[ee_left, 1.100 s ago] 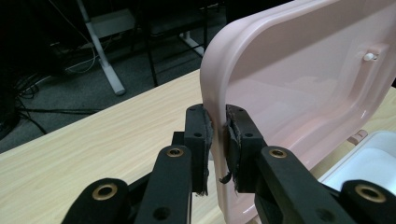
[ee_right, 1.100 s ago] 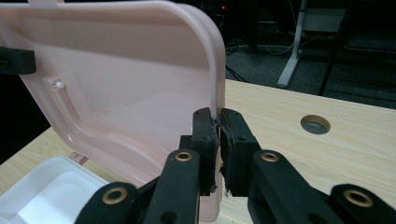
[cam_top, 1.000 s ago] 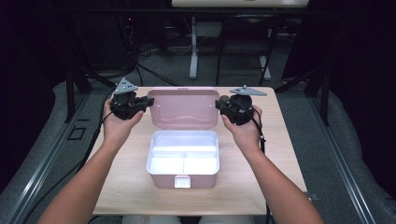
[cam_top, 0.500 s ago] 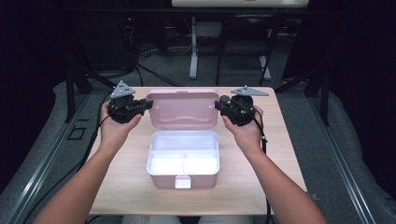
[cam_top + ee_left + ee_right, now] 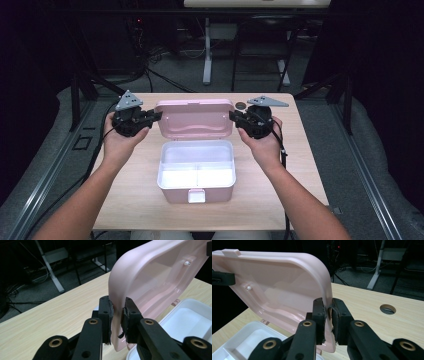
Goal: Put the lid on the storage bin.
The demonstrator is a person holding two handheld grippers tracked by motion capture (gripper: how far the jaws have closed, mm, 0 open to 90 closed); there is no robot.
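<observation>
A: Where's the pink lid [image 5: 194, 118]?
B: Centre frame, raised behind the white box [image 5: 197, 167]; left gripper [image 5: 153, 116] and right gripper [image 5: 233, 116] each clamp a side edge.
A: Anything nearby?
B: A table hole [image 5: 241, 105] upper right; nothing obstructs.

Pale wooden table [image 5: 310, 165], light grain running lengthwise, with a round cable hole [image 5: 241, 105] near the far edge; the same hole [image 5: 387, 309] seen close in the right gripper view, dark inside. Grey floor [image 5: 170, 75] beyond the table, strewn with black cables [image 5: 150, 75]. White desk leg [image 5: 207, 50] standing farther back, with a flat foot on the floor; a second white leg [image 5: 283, 67] to its right. Black frame bars [image 5: 80, 85] at the left, slanting down to the floor. Metal rail [image 5: 45, 175] along the left side, another rail [image 5: 375, 185] along the right. Dark background behind everything, details lost.
</observation>
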